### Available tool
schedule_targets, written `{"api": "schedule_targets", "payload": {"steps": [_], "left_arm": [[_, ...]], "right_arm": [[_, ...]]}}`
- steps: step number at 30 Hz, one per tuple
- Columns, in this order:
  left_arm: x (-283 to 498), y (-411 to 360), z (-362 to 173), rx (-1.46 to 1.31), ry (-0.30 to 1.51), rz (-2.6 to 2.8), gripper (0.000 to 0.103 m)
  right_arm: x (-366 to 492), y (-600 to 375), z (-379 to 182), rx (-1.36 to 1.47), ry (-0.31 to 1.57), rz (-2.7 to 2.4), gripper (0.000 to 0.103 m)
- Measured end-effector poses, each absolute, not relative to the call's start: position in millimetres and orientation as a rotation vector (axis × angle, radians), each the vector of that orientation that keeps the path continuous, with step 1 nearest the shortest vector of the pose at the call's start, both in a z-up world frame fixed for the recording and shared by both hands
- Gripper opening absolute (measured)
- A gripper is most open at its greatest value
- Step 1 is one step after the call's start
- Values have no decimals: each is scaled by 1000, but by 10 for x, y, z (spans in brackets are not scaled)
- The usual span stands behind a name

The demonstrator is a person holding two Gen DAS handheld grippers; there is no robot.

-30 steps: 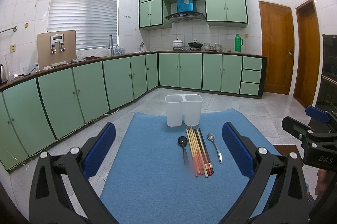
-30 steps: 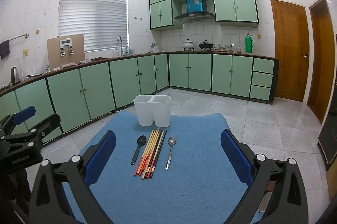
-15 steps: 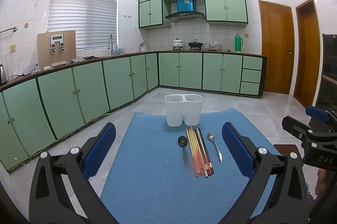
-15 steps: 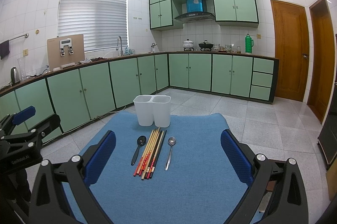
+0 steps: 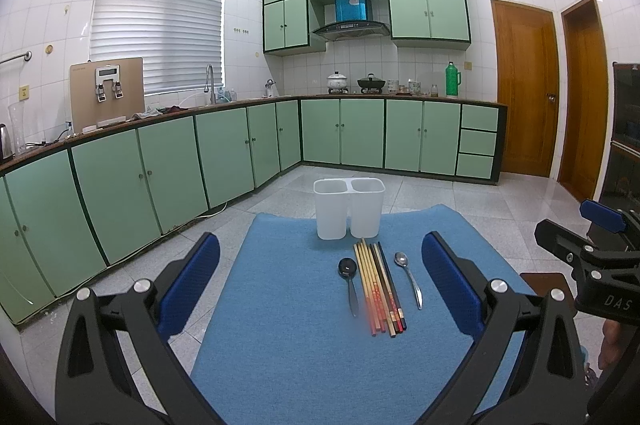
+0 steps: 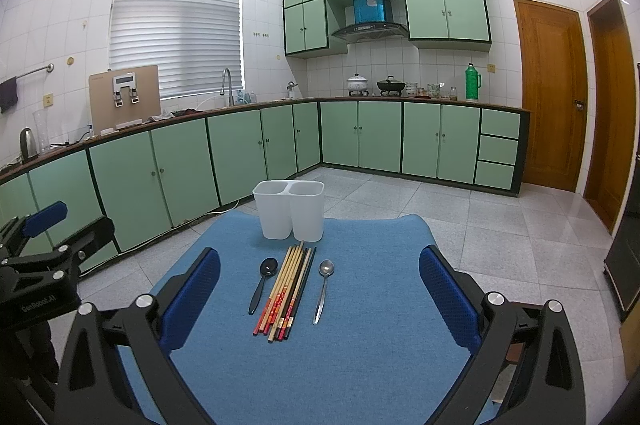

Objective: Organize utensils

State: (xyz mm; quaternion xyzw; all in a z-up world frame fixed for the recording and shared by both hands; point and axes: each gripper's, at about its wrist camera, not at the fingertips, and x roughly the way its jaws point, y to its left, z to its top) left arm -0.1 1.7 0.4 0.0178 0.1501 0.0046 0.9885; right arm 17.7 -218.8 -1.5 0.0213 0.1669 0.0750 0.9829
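A white two-compartment utensil holder (image 5: 349,208) (image 6: 289,209) stands upright at the far end of a blue mat (image 5: 288,337) (image 6: 372,345). In front of it lie a black spoon (image 5: 349,279) (image 6: 262,283), a bundle of several chopsticks (image 5: 379,285) (image 6: 289,289) and a silver spoon (image 5: 409,277) (image 6: 323,289), side by side. My left gripper (image 5: 320,289) is open and empty, held above the near end of the mat. My right gripper (image 6: 320,289) is open and empty too, to the right of the left one.
The mat covers a small table over a grey tiled floor. Green cabinets (image 5: 224,153) run along the left and back walls. Wooden doors (image 6: 550,93) stand at the right. The right gripper shows at the right edge of the left wrist view (image 5: 592,265).
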Motion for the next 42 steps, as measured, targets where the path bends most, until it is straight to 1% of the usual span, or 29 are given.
{"api": "schedule_targets", "payload": {"steps": [7,13,21,29,30,32,33,35,36,39,41,42], "left_arm": [[17,84,-12,36,309,10,98],[275,148,-134,57,336,29,98],[878,359,-407,79,437,64,98],[1692,553,-923,85,621,75,98],[1769,550,-974,87,637,74,98],[1951,574,-1106,89,675,66,98],[2036,583,-1166,89,692,62,98],[2180,573,-1258,88,724,57,98],[2254,573,-1312,83,740,53,98],[2413,551,-1434,64,776,46,98],[2498,539,-1500,56,797,43,98],[2532,539,-1530,53,806,39,98]], "right_arm": [[191,-2159,-28,43,341,149,97],[356,-2121,-78,33,360,136,97],[1049,-2141,-382,48,454,122,97],[2041,-2210,-874,127,655,121,97],[2177,-2198,-959,126,683,117,96],[2401,-2183,-1107,128,737,124,89],[2528,-2165,-1199,132,769,129,87],[2722,-2134,-1348,137,818,136,79],[2827,-2110,-1435,136,844,141,76],[3009,-2018,-1632,112,905,157,69],[3128,-1970,-1745,93,941,169,61],[3154,-1954,-1774,91,954,176,60]]}}
